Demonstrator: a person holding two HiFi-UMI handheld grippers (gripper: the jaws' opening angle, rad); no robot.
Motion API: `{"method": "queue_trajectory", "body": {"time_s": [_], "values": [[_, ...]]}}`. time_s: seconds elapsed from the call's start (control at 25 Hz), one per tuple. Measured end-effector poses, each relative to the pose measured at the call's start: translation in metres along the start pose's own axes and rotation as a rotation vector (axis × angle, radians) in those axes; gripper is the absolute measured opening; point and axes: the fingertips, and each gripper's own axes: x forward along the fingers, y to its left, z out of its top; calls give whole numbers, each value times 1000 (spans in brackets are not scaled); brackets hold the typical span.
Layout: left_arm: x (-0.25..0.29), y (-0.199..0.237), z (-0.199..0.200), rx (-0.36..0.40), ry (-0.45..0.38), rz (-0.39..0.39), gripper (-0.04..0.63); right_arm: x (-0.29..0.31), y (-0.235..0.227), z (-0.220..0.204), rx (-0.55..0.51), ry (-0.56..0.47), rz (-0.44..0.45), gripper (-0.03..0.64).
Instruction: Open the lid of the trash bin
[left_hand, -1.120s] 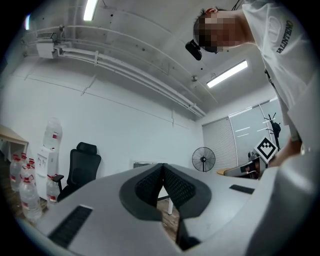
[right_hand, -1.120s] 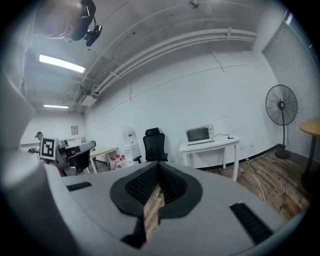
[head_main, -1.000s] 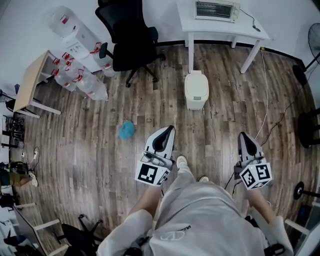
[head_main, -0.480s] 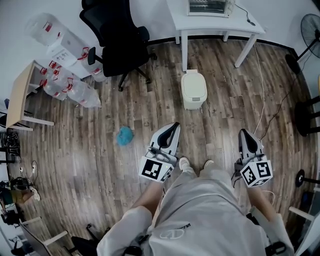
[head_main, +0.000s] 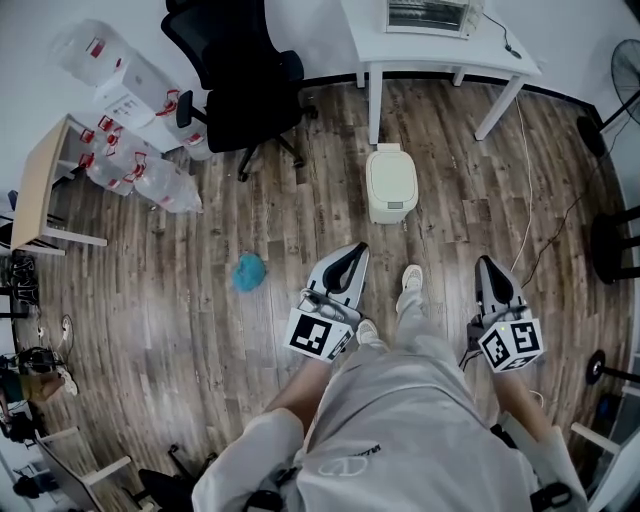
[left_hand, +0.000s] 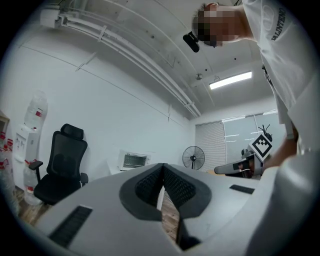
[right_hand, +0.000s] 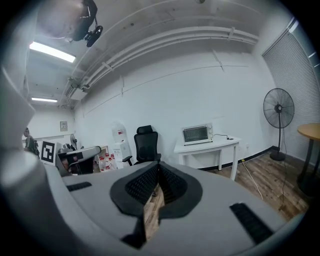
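The trash bin (head_main: 392, 184) stands on the wood floor (head_main: 300, 220). It is cream and its lid is down. Right behind the bin is a white table (head_main: 440, 48) with a toaster oven (head_main: 425, 15) on top. The bin is near one leg of that table.

The left gripper (head_main: 353, 254) hangs in the air on the person's side of the bin and does not touch it. Its fingers (left_hand: 147, 185) are pressed together, with nothing between them. The right gripper (head_main: 488, 268) is on the person's side of the bin too, and further to the right. It is well apart from the bin. Its fingers (right_hand: 142, 184) are also pressed together and hold nothing.

One shoe (head_main: 411, 278) points at the bin from between the two grippers.

To the left of the bin is a black office chair (head_main: 245, 85). Further left are big water bottles (head_main: 150, 178). A small blue thing (head_main: 249, 271) lies on the floor, to the left of the bin and nearer the person.
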Motion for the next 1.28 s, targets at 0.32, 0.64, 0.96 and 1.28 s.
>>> {"method": "queue_trajectory", "body": {"time_s": [0.32, 0.64, 0.96, 1.28], "values": [[55, 14, -13, 25, 30, 29, -3, 51, -38, 4, 23, 7, 50, 17], [131, 38, -68, 40, 145, 107, -2, 128, -90, -3, 29, 96, 141, 17], [205, 54, -122, 25, 219, 162, -2, 205, -137, -18, 41, 159, 244, 17], [246, 68, -188, -10, 303, 159, -2, 275, -149, -63, 19, 236, 318, 17]]}}
